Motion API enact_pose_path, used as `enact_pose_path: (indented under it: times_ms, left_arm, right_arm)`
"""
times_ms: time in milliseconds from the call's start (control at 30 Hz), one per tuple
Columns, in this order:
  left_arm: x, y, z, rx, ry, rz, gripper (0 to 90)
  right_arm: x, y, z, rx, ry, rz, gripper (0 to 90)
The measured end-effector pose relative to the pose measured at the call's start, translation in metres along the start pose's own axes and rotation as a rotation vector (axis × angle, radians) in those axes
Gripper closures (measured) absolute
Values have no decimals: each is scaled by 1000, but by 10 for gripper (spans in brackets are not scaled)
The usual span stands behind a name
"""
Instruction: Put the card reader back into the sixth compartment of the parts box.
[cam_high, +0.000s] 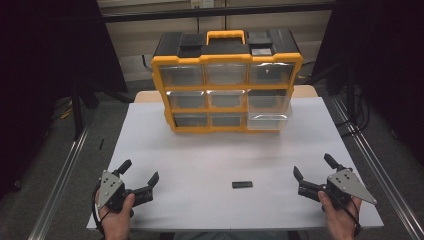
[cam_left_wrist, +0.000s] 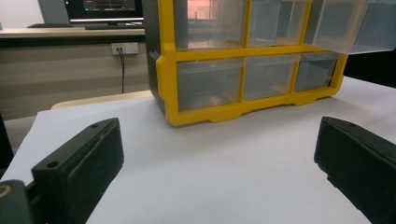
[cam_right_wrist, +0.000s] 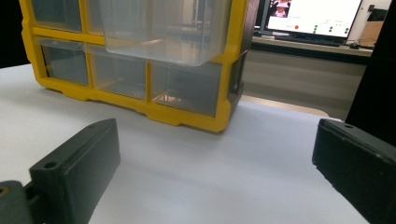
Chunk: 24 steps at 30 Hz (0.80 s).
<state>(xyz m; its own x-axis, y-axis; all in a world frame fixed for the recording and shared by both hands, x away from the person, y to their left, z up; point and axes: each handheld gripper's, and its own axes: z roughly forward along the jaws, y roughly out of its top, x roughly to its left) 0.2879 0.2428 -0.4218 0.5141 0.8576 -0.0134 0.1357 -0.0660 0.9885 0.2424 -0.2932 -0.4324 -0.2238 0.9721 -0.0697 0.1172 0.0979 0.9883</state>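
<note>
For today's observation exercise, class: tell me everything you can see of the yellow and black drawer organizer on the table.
The drawer organizer stands upright at the far middle of the white table, resting on its base. It looks plastic: a yellow frame, a black top with a yellow carry handle, and nine clear drawers in three rows of three. The middle right drawer is pulled out toward the person; the others sit in. Nothing else touches it, and both grippers are well short of it.

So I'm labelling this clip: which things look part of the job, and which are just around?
Likely in play:
drawer cabinet
pulled-out drawer
small black part
left gripper, jaws open
right gripper, jaws open

Just around:
monitors
wall socket
</note>
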Motion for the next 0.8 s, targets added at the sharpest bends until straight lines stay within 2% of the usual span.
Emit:
enact_pose_path:
  times_ms: [167,367,467,500,667,800]
  left_arm:
    - [0,-1,1,5,-2,-9,15]
    - [0,-1,1,11,2,-2,15]
    - [0,0,2,11,3,5,15]
    - [-1,-1,2,10,4,3,15]
    - [-1,-1,2,15,10,7,15]
    - [-2,-1,3,18,1,16,15]
  right_arm:
    - [1,0,1,0,5,-5,7]
    - [2,-1,2,5,46,-20,18]
    - [4,-1,2,9,67,-23,18]
    - [4,-1,3,13,99,-14,39]
    - [7,-2,5,18,127,-15,43]
    - [9,-2,8,25,167,-7,38]
